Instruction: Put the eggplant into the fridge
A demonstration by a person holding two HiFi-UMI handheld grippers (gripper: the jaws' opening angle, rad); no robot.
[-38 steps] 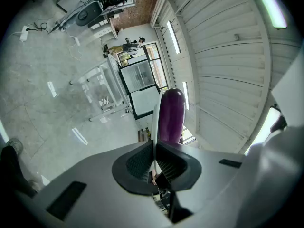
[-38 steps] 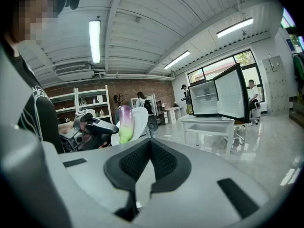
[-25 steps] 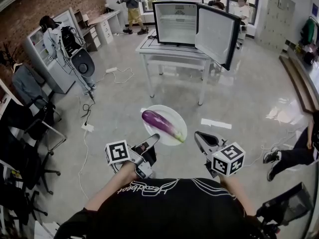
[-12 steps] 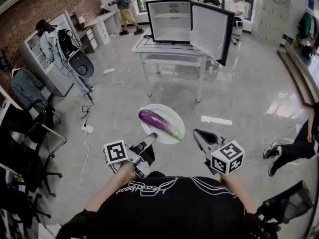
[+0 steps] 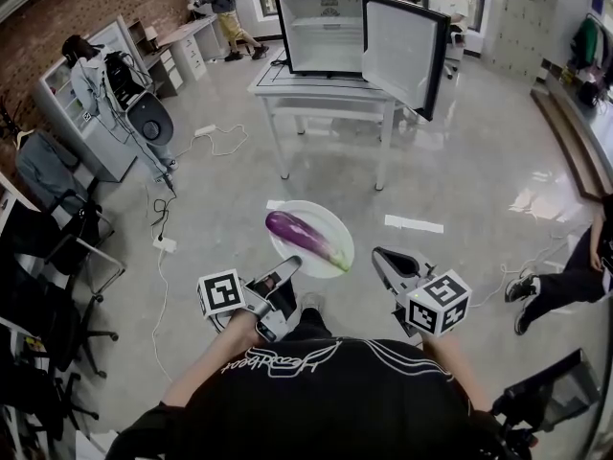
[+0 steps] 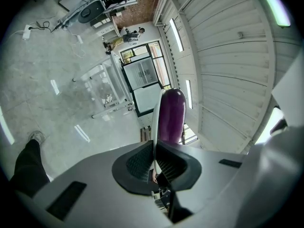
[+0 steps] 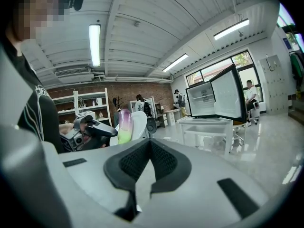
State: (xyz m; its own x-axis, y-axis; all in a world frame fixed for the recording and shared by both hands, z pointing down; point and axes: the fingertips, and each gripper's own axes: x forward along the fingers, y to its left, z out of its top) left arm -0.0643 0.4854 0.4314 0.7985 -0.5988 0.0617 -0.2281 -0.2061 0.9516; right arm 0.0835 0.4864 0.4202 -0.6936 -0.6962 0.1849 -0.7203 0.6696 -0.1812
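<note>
The left gripper [image 5: 292,264] is clamped on the near rim of a white plate [image 5: 322,216], its jaws nearly together with the thin edge [image 6: 154,120] pinched between the pads. The eggplant [image 5: 305,237] lies across that plate just beyond the jaw tips, held out over the floor, well short of the open fridge [image 5: 326,32] on the table [image 5: 321,89]. The right gripper [image 5: 380,257] hangs beside the plate's right edge, jaws together on nothing, clear of the eggplant.
</note>
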